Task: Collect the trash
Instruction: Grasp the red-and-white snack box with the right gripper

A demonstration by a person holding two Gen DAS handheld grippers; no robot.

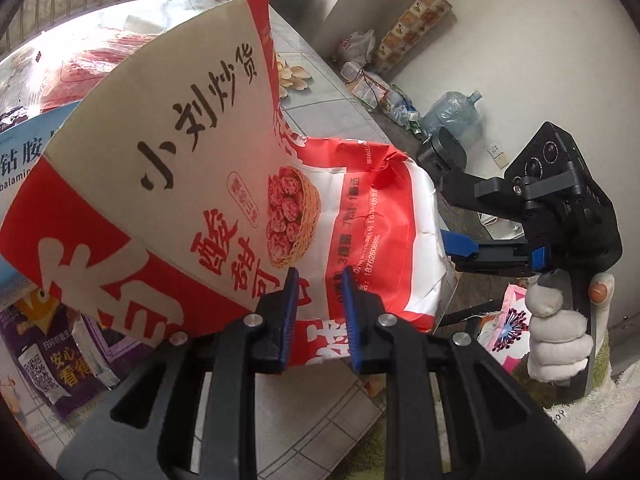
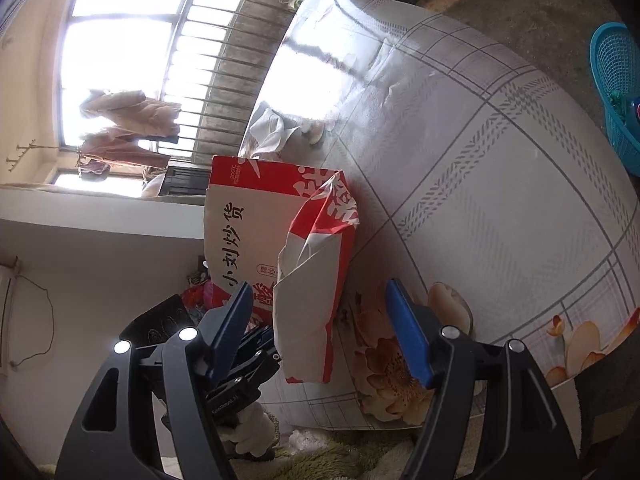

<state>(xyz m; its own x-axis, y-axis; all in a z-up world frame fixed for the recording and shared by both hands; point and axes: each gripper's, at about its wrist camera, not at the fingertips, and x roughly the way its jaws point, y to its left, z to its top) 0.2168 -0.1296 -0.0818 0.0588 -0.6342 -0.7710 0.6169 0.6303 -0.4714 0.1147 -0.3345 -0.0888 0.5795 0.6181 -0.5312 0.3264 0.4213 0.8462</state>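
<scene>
A large red-and-white paper snack bag (image 1: 192, 184) with black characters stands tilted at the table's near edge. My left gripper (image 1: 320, 316) is shut on the bag's lower edge, its blue pads pinching the paper. In the right wrist view the bag (image 2: 312, 280) shows its creased side panel, which lies between the wide-apart fingers of my right gripper (image 2: 320, 332); neither pad touches it. From the left wrist view, the right gripper's blue fingertip (image 1: 458, 245) sits beside the bag's right edge, held by a white-gloved hand (image 1: 556, 340).
The table wears a grey-checked floral cloth (image 2: 500, 200). Nut shells (image 1: 294, 74) lie behind the bag, and purple snack packets (image 1: 60, 352) to its left. A teal basket (image 2: 616, 100) stands on the floor. A water jug (image 1: 452, 112) and bottles (image 1: 384, 92) are by the wall.
</scene>
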